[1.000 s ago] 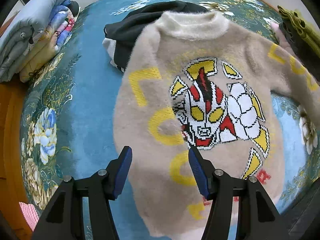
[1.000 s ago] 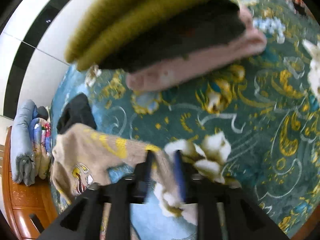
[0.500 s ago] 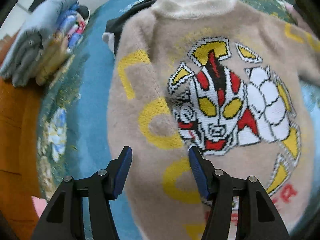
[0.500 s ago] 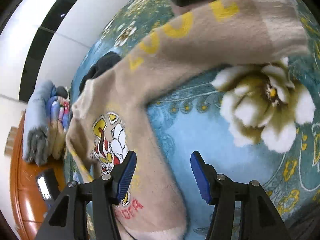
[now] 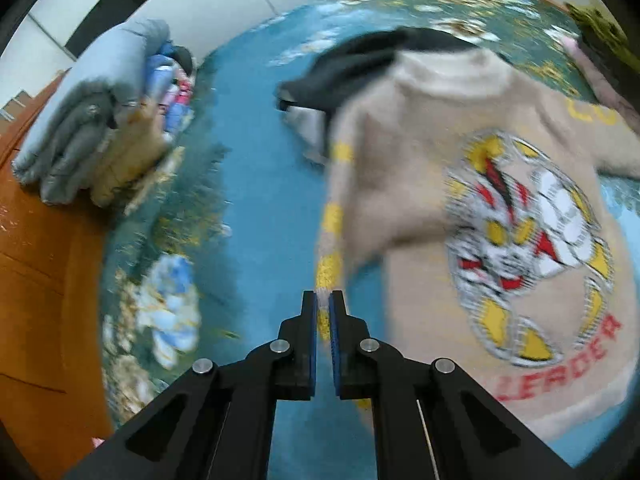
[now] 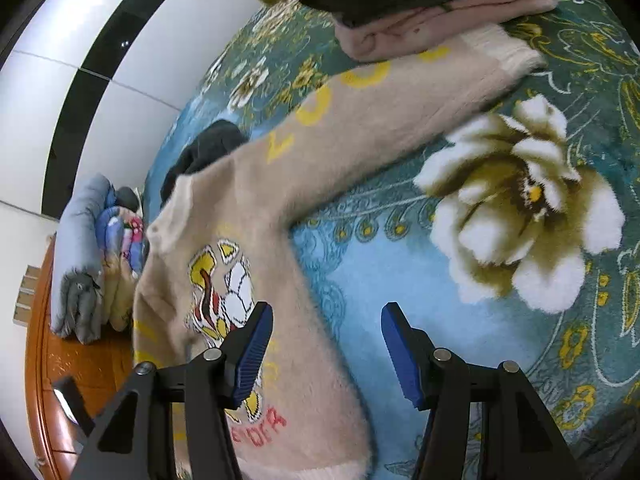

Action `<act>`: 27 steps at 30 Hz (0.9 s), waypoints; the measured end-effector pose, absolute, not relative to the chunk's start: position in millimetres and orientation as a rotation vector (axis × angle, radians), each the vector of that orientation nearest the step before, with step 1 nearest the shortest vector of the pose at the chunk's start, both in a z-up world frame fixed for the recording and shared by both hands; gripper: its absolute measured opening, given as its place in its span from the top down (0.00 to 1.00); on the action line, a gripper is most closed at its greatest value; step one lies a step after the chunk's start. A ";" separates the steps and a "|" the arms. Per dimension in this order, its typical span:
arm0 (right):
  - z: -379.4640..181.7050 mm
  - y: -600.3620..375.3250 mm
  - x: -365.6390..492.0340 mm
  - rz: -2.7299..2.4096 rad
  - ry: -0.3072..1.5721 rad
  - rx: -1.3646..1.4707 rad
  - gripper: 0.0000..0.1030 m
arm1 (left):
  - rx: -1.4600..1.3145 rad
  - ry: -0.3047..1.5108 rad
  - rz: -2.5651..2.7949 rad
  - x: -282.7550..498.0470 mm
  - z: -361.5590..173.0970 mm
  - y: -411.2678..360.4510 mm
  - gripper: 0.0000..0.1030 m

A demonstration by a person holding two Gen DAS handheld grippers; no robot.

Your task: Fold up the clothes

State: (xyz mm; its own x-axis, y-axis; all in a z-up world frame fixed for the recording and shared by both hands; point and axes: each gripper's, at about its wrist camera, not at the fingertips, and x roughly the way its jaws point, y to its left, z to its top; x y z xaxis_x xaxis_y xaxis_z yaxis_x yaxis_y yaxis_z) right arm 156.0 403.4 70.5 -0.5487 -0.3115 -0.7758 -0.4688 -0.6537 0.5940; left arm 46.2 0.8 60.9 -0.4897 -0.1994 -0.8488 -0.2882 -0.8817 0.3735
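Note:
A beige fuzzy sweater [image 5: 460, 184] with a cartoon hero print and yellow letters lies face up on the blue-green floral bedspread [image 5: 256, 128]. My left gripper [image 5: 323, 300] is shut on the sweater's left sleeve [image 5: 332, 248] and holds it pulled out from the body. In the right wrist view the sweater [image 6: 248, 224] spreads to the left, its other sleeve [image 6: 400, 96] stretched toward the upper right. My right gripper [image 6: 326, 316] is open and empty above the sweater's lower edge and the bedspread [image 6: 400, 272].
A black garment [image 5: 360, 64] lies behind the sweater's collar. Folded quilts [image 5: 92, 120] are stacked at the left by the wooden bed frame [image 5: 36, 280]. A pile of folded clothes, olive, black and pink [image 6: 420, 4], sits at the far right.
My left gripper shifted left off the sweater's body, closed on the left sleeve and pulled it outward. My right gripper let go of the right sleeve, opened and drew back toward the hem.

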 end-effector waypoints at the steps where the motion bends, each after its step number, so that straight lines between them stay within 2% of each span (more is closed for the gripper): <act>1: 69.8 401.8 155.1 2.367 1.247 -1.451 0.41 | -1.562 0.746 2.572 35.3 65.3 -10.4 0.94; 7: 61.0 399.0 152.5 2.336 1.242 -1.500 0.41 | -1.586 0.808 2.641 -47.1 71.6 -69.4 0.94; 10: 56.1 397.9 148.7 2.315 1.225 -1.531 0.41 | -1.745 0.598 2.681 -94.5 68.6 -104.9 0.94; 11: 55.3 397.2 147.7 2.313 1.217 -1.538 0.41 | -1.790 0.435 2.697 -103.6 72.6 -116.0 0.94; 15: 50.6 395.1 143.7 2.305 1.199 -1.565 0.41 | -1.645 0.097 2.678 -83.9 99.3 -105.8 0.94; 19: 44.4 394.8 141.4 2.274 1.192 -1.596 0.41 | -1.560 0.172 2.535 -42.6 94.5 -70.4 0.87; 21: 42.3 394.1 140.6 2.266 1.186 -1.610 0.41 | -1.540 0.271 2.495 -15.0 83.8 -54.6 0.63; 23: 41.4 392.4 140.0 2.268 1.179 -1.623 0.41 | -1.532 0.343 2.466 5.4 73.0 -46.8 0.50; 27: 40.9 389.0 139.4 2.271 1.169 -1.643 0.41 | -1.652 0.448 2.396 33.4 36.1 -44.9 0.49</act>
